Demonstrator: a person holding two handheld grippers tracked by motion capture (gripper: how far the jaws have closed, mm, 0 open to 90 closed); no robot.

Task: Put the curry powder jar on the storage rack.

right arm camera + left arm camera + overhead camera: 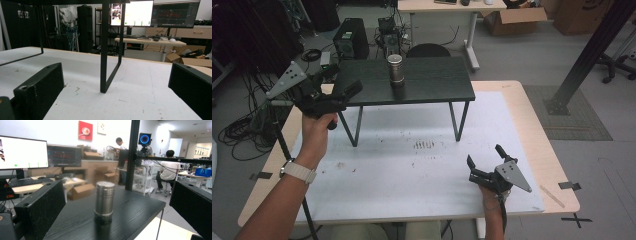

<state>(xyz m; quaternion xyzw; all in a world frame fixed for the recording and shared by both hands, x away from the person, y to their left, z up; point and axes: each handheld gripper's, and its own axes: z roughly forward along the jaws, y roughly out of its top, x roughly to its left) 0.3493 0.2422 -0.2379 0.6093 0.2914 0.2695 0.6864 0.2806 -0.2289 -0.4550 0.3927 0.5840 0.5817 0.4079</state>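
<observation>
Leftmost, the left tongs (343,82) hang at the left end of the small black shelf (432,90), jaws spread wide and gripping nothing, one jaw above the shelf top. Through the left gripper view the steel canister (104,201) stands upright on the dark wood grain between those released jaws and clear of both (its ribbed side bears no lettering that can be read). From above, the canister (395,70) sits near the middle of the shelf, towards its far edge. Further right, the shelf's leg (105,50) rests on the white worktop (412,175). Rightmost, the right tongs (484,159) lie low on the worktop, released too, holding nothing, well apart from the canister.
</observation>
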